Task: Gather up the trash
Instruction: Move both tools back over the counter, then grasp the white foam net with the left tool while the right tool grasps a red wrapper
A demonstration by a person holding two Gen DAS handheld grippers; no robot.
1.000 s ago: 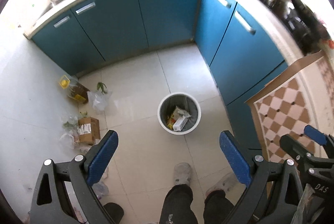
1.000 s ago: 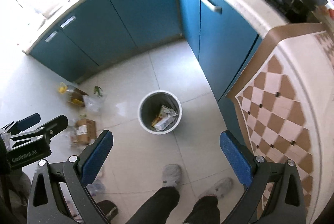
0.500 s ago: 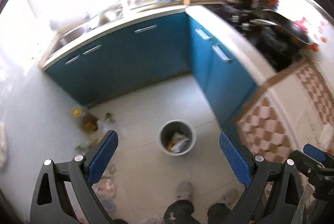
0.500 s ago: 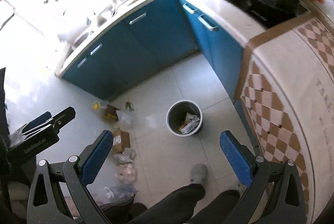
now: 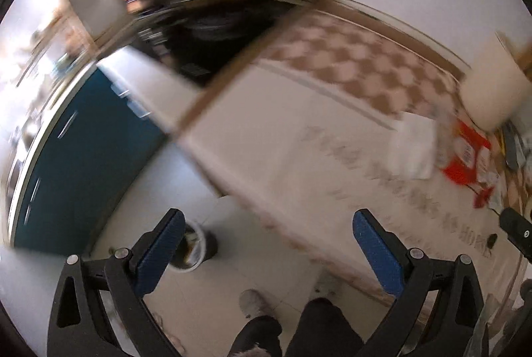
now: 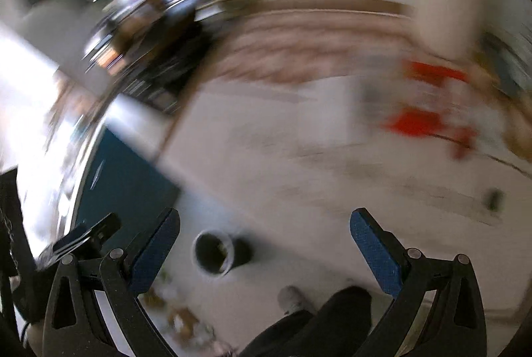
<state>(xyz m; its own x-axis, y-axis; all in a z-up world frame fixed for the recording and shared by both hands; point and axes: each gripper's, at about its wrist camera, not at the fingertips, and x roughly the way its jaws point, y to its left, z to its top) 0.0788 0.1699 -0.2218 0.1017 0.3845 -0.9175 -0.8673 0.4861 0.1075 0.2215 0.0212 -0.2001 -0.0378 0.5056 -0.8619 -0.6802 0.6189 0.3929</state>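
Observation:
Both views are blurred by motion. My left gripper (image 5: pixel 267 232) is open and empty, high above the floor beside a table with a white and checked cloth (image 5: pixel 299 157). On the cloth lie a white folded paper (image 5: pixel 412 147) and a red wrapper (image 5: pixel 468 157). The grey trash bin (image 5: pixel 196 249) stands on the floor far below, partly behind my left finger. My right gripper (image 6: pixel 264 230) is open and empty. In the right wrist view the bin (image 6: pixel 216 252) holds some trash, and the red wrapper (image 6: pixel 422 121) is a smear on the cloth.
Blue cabinets (image 5: pixel 83 157) run along the left under a pale counter. A dark stove top (image 5: pixel 212 41) lies at the back. A pale box (image 5: pixel 492 91) stands at the table's right end. Scattered trash (image 6: pixel 179 320) lies on the floor. The person's shoe (image 5: pixel 252 303) is below.
Both grippers have swung up and to the right, from looking down at the bin and floor to looking across the table. The bin has slid to the lower left in both views.

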